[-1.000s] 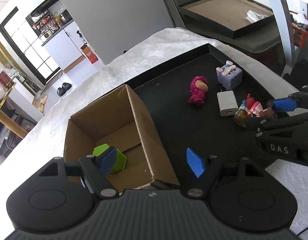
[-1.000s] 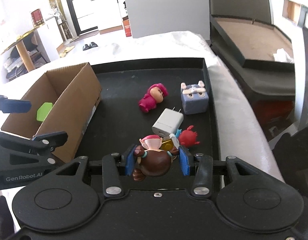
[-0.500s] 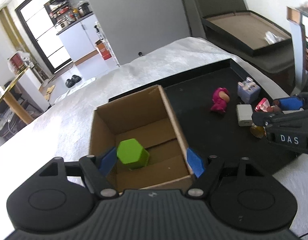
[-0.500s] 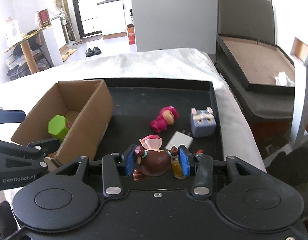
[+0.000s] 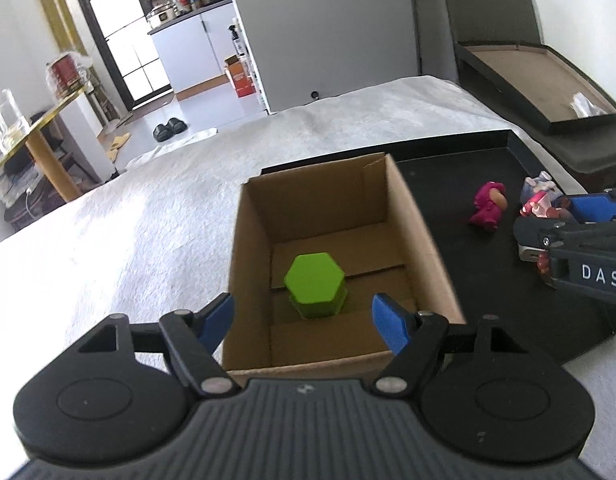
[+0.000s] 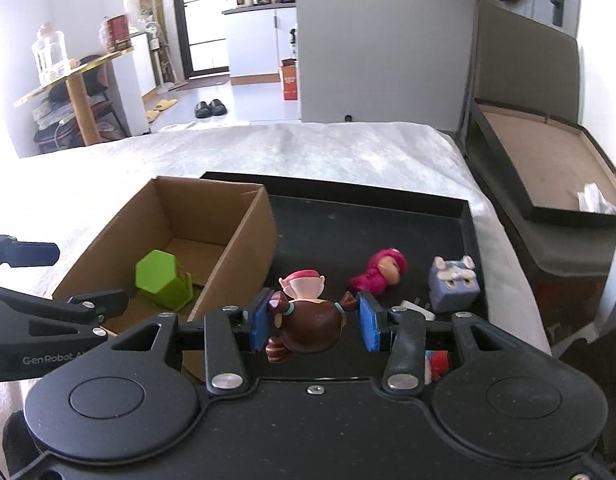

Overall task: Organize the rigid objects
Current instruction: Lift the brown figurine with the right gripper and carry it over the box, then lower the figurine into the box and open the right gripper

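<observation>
- Cardboard box [image 5: 420, 236]: matt brown corrugated paper.
- Green hexagon block [image 5: 315, 285]: smooth, probably plastic.
- Brown-haired figurine [image 6: 308, 330]: glossy plastic.
- Tray [image 6: 372, 224]: matt black.

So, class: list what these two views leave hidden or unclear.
- White charger plug: right wrist view, mostly behind the right claw.
- Small red toy: same view, cut off by the claw body.
- Brown-haired doll figure: face turned away.
- Blue cube bunny toy: left wrist view, half hidden.

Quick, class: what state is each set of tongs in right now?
Left tongs: open, holding nothing, above the brown cardboard box.
Right tongs: closed on the brown-haired toy figurine with pink hat.
</observation>
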Motion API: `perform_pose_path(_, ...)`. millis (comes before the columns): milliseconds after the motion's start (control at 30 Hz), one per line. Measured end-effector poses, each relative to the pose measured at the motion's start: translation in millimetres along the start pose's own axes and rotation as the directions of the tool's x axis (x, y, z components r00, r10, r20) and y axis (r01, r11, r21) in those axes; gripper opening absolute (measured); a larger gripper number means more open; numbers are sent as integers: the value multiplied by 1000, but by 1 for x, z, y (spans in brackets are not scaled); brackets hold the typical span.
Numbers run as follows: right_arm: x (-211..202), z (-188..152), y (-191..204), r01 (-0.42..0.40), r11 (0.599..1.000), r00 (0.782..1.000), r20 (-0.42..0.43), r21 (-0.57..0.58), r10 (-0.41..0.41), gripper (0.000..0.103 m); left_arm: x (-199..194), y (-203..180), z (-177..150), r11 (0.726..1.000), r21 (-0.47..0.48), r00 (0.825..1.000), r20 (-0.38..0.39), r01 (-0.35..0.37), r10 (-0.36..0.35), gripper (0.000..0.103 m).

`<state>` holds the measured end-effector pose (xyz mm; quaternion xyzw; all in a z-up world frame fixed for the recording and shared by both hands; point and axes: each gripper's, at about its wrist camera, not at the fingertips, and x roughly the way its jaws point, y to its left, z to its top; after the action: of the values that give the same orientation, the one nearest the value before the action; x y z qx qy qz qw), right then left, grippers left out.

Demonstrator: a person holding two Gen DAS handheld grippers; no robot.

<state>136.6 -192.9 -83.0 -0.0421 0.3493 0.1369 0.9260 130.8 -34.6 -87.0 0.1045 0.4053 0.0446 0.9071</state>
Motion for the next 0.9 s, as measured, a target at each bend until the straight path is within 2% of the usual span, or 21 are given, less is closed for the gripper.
perform_pose_path(300,8,20,31,-33,997,999,23,-68,35,44,8,32,-2,994,-109,1000,-2,2,-2,70)
perform_pose_path(633,23,37,75,-87,980,996,10,-180,90,44,22,64,-11,975,-220,996,-79,24,-43,33)
perform_pose_path(900,32,40,97,-105,972,994,-6,-211,106,44,33,75,-23,956,-287,987,-124,66,-105,17)
